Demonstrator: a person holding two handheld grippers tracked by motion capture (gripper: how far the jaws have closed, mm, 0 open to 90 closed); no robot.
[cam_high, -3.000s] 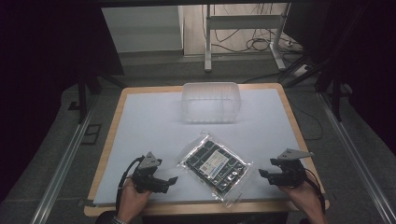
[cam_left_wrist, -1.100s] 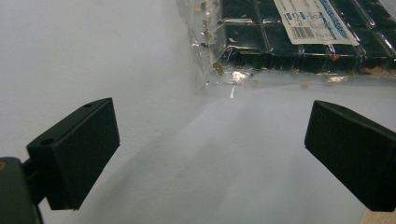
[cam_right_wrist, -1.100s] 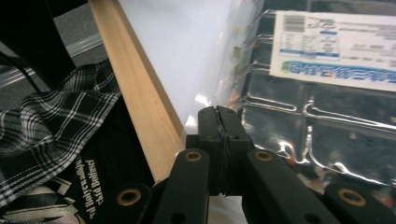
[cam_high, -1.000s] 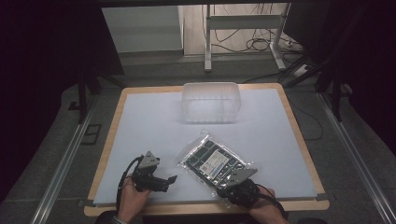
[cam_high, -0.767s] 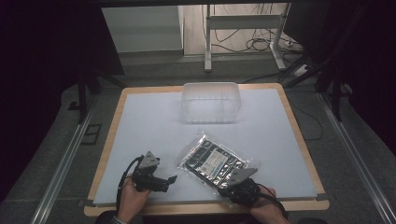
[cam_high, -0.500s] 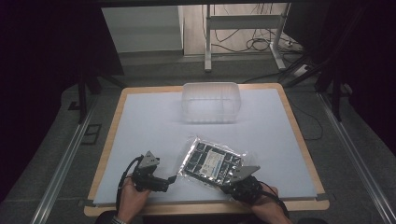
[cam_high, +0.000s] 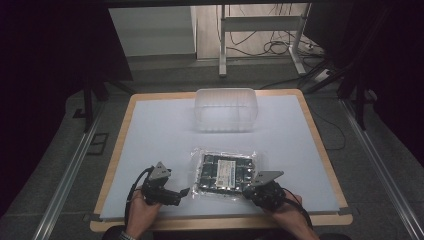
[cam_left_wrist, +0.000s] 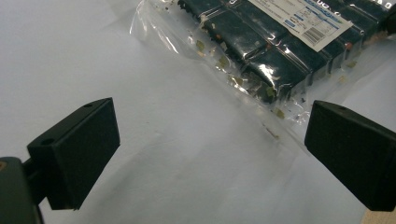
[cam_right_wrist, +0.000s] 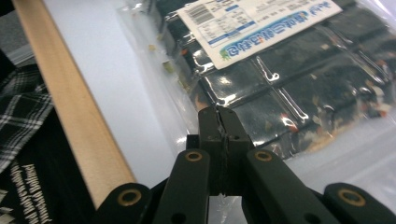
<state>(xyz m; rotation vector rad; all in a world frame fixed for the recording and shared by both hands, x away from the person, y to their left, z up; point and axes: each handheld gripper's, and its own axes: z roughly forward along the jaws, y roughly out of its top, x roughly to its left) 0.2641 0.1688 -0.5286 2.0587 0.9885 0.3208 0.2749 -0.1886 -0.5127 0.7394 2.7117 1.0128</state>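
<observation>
A clear plastic bag (cam_high: 225, 171) of dark, flat blocks with a white printed label lies on the white table near its front edge. My right gripper (cam_high: 251, 188) is at the bag's near right corner, its jaws shut on the bag's clear edge (cam_right_wrist: 205, 100). The right gripper view shows the closed tips (cam_right_wrist: 218, 116) pinching the film just before the dark blocks (cam_right_wrist: 289, 88). My left gripper (cam_high: 181, 192) rests low on the table, left of the bag, and is open. In the left gripper view the wide-apart jaws (cam_left_wrist: 217, 144) frame bare table, with the bag's corner (cam_left_wrist: 271, 70) just beyond.
An upturned clear plastic container (cam_high: 226, 109) stands at the back middle of the table. The table's wooden rim (cam_right_wrist: 70, 107) runs close beside the right gripper, with plaid cloth (cam_right_wrist: 18, 112) past it. Floor rails (cam_high: 70, 175) flank the table.
My right gripper moved in from the right side to the bag's near edge and shut on it. The bag has turned from a diamond pose to squarer. The left gripper stayed put.
</observation>
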